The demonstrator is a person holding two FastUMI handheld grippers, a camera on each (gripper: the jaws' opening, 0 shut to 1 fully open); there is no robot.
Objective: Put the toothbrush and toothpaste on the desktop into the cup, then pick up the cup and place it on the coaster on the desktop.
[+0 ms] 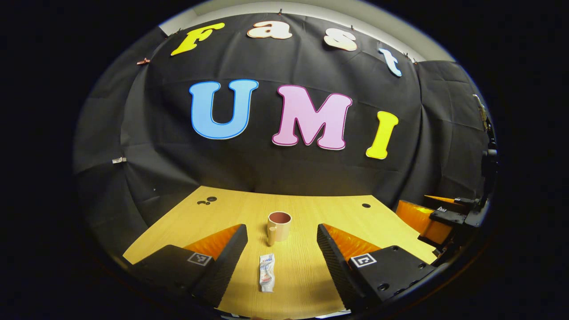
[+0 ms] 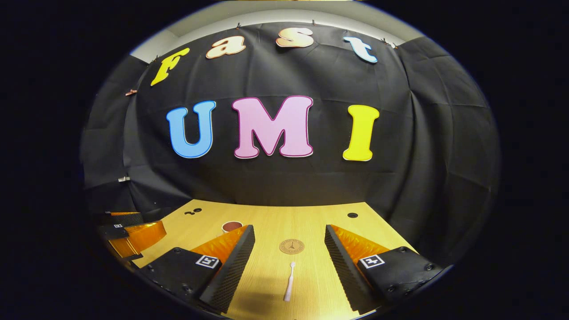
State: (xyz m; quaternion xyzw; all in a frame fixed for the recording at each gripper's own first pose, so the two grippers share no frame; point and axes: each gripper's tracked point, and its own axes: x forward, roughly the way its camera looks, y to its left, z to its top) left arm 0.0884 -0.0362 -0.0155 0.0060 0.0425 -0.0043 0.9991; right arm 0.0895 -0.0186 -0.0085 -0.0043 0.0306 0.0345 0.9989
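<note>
While both claws hang released over the bench point(image 1: 311, 209), toothpaste point(image 1: 266, 272) lies between left claw point(image 1: 282, 249) fingers, cup point(image 1: 279, 226) beyond; toothbrush point(image 2: 289, 281) lies between right claw point(image 2: 289, 249) fingers, coaster point(image 2: 291, 246) beyond.

Both cams sit low over the near edge of the desktop point(image 1: 311, 213), facing the far black cloth wall point(image 1: 284, 169). Left gripper view is lined up on the cup point(image 1: 279, 226), right gripper view further right on the coaster point(image 2: 291, 246). Both share the cup and wall.
</note>
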